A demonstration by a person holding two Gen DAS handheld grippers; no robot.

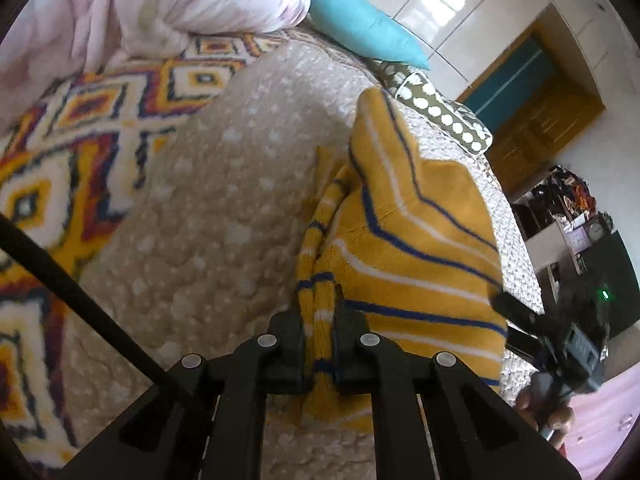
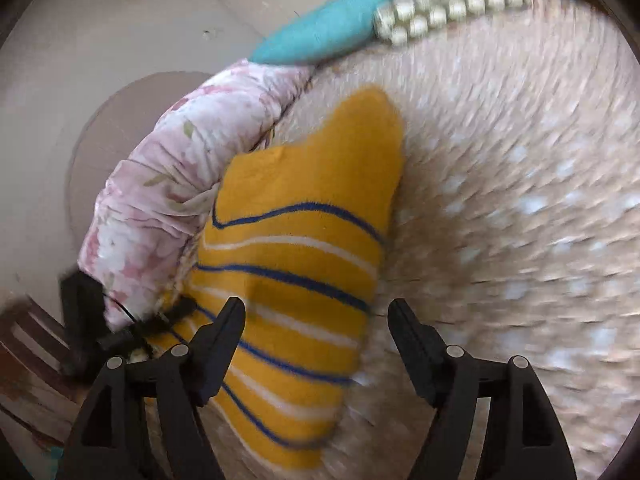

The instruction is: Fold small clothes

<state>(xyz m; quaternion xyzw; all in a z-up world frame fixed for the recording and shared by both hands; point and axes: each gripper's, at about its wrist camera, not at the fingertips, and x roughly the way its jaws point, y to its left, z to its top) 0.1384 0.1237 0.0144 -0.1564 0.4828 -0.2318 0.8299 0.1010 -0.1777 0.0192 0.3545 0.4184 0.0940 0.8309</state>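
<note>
A small mustard-yellow knit sweater [image 1: 416,236] with blue and white stripes lies on the beige dotted bedspread [image 1: 224,200]. My left gripper [image 1: 320,312] is shut on its bunched striped edge and holds that part up. In the right wrist view the sweater [image 2: 296,240] lies folded below my right gripper [image 2: 316,312], which is open and empty, its fingers straddling the sweater's lower part. The right gripper also shows in the left wrist view [image 1: 516,312], at the sweater's right edge.
A colourful patterned blanket [image 1: 60,152] lies left on the bed. A pink floral duvet [image 1: 168,0], a teal pillow [image 1: 360,24] and a dotted cushion [image 1: 440,112] sit at the far end. A wooden door [image 1: 540,120] and shelves [image 1: 568,208] stand right.
</note>
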